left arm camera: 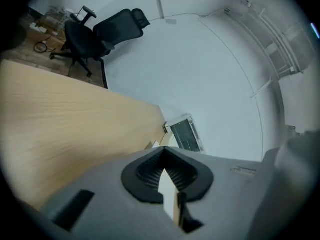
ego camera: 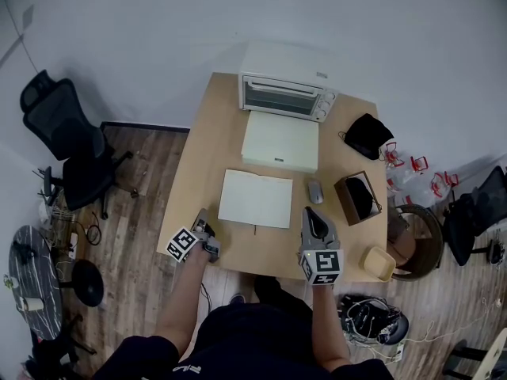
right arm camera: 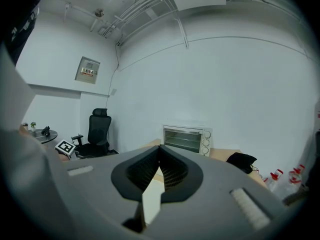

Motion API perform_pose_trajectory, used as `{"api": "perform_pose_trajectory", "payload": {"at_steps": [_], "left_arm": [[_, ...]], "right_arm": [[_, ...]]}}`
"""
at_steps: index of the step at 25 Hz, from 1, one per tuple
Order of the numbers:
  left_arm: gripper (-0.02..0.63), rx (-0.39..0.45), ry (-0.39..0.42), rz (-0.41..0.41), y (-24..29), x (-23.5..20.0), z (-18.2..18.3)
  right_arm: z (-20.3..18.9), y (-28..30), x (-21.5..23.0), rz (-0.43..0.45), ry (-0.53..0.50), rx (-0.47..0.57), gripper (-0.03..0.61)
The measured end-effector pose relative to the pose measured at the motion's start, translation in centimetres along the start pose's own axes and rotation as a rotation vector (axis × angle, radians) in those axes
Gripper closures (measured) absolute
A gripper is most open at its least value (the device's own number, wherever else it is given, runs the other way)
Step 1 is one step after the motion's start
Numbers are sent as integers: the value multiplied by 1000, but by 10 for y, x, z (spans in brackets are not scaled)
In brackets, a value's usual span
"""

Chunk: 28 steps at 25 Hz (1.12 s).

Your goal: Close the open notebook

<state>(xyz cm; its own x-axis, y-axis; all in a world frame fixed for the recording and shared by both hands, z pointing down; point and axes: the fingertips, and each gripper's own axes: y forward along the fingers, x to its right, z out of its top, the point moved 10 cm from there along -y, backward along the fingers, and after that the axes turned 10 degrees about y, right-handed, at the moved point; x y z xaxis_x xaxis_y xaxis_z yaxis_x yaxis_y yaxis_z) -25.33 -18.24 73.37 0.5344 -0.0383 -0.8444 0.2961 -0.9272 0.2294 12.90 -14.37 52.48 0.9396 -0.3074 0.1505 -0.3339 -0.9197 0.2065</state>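
Note:
A white notebook [ego camera: 255, 199] lies flat in the middle of the wooden table [ego camera: 202, 153], showing one plain white face. My left gripper [ego camera: 203, 222] is at the table's near edge, just left of the notebook's near-left corner, rolled to one side, its jaws shut on nothing. My right gripper [ego camera: 311, 214] hovers just right of the notebook's near-right corner, jaws shut and empty. In the left gripper view the closed jaws [left arm camera: 164, 149] point along the tilted tabletop [left arm camera: 65, 129]. In the right gripper view the closed jaws [right arm camera: 159, 148] point towards the toaster oven [right arm camera: 186, 139].
A white toaster oven [ego camera: 285, 92] stands at the table's far edge, with a pale green pad [ego camera: 280, 141] in front of it. A mouse [ego camera: 315, 191], a brown box [ego camera: 358, 199], a black bag [ego camera: 367, 135] and a yellow dish [ego camera: 379, 263] are at the right. An office chair [ego camera: 67, 145] stands left.

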Motion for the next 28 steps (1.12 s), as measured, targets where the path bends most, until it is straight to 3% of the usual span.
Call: {"api": "perform_pose_trajectory", "payload": {"at_steps": [7,11,12,14,16,22,28], "left_arm": [[617,5,-169,70,-3,-25,-31],[617,-10,-204,113,-6,-33,-46],[606,-16,-219,113,-6,-34,-49],[510,-18,-269,92,-4,-35,-55],[496,-22,-301,74,0,-36,-60],[456,-62,-309,70,13,-37,-70],[456,-63,-294,67,22,-39,-67]], "right_arm": [[-5,0,0,-9,0,-11,571],[-4,-1,1,-14,1,-11,571],[-4,-1,2,-14,1,-11,571],[-4,-1,4,-16,2,-13,571],[-6,-1,5,-17,2,-17,571],[-9,0,6,-17,2,-30,571],[-11,1,12,-30,4,-39,571]]}}
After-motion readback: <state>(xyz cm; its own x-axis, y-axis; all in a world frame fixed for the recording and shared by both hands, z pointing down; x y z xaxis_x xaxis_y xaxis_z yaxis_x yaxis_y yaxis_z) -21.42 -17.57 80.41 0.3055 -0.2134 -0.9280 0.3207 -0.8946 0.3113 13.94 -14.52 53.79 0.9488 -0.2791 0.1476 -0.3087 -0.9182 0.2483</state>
